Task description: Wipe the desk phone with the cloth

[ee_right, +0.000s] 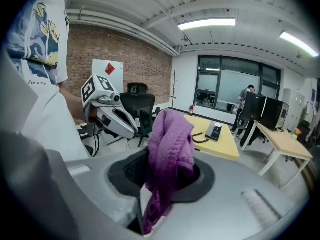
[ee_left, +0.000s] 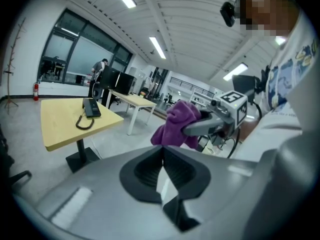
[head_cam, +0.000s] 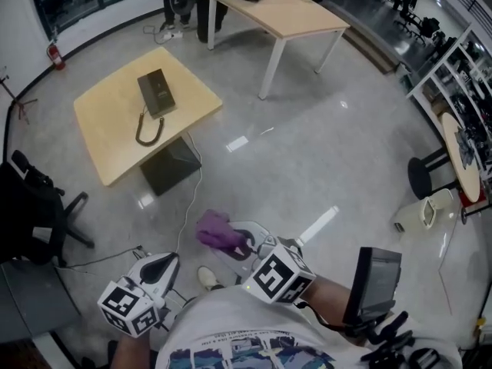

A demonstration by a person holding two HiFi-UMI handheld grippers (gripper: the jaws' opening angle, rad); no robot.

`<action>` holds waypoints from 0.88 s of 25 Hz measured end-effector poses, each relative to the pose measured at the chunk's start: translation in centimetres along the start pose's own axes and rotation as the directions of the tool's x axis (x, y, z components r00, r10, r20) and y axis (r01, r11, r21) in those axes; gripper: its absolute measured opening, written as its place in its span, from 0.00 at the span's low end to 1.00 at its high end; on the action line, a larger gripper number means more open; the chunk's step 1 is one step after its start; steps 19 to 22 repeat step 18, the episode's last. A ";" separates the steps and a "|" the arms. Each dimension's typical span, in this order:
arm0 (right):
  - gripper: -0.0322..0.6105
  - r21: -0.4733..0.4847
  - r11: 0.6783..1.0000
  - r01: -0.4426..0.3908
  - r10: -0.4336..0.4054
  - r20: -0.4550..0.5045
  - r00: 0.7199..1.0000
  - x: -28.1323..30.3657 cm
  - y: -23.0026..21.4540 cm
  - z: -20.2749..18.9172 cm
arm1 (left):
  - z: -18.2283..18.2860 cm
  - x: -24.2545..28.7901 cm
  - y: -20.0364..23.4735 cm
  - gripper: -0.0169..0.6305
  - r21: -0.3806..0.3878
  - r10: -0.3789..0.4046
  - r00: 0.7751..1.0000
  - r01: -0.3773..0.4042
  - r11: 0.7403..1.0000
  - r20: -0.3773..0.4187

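Observation:
The black desk phone (head_cam: 156, 93) lies on a light wooden table (head_cam: 108, 121) well ahead of me, its handset (head_cam: 148, 129) off to the near side on a coiled cord. My right gripper (head_cam: 240, 243) is shut on a crumpled purple cloth (head_cam: 215, 231), held over the floor and far short of the table. In the right gripper view the cloth (ee_right: 172, 134) bulges up between the jaws, with the phone (ee_right: 216, 132) beyond it. My left gripper (head_cam: 163, 266) hangs lower left, shut and empty (ee_left: 163, 151). From the left gripper view I see the cloth (ee_left: 177, 123) and the phone (ee_left: 90, 107).
A black office chair (head_cam: 34, 206) stands at the left. A second, longer table (head_cam: 288, 18) is at the back, with a person (head_cam: 183, 2) beside it. A cable (head_cam: 192, 191) runs across the grey floor. A black stool (head_cam: 421, 177) and shelves (head_cam: 453, 75) are on the right.

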State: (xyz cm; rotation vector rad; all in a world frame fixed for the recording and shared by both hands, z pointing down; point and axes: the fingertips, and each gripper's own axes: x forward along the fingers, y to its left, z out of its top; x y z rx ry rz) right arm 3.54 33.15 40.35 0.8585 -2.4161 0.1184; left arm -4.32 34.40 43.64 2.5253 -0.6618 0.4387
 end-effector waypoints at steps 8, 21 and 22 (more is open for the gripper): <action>0.21 -0.034 0.999 -0.003 0.004 0.023 1.000 -2.2 -1.4 -1.1 | 0.1 3.2 -2.6 0.04 -0.001 -0.006 1.000 0.006 1.000 -0.017; 0.21 -0.029 1.000 0.002 -0.001 0.039 0.999 -6.0 -5.0 -3.2 | 2.8 7.9 -6.3 0.04 0.003 -0.010 1.000 0.010 1.000 -0.007; 0.21 -0.029 1.000 0.002 -0.001 0.039 0.999 -6.0 -5.0 -3.2 | 2.8 7.9 -6.3 0.04 0.003 -0.010 1.000 0.010 1.000 -0.007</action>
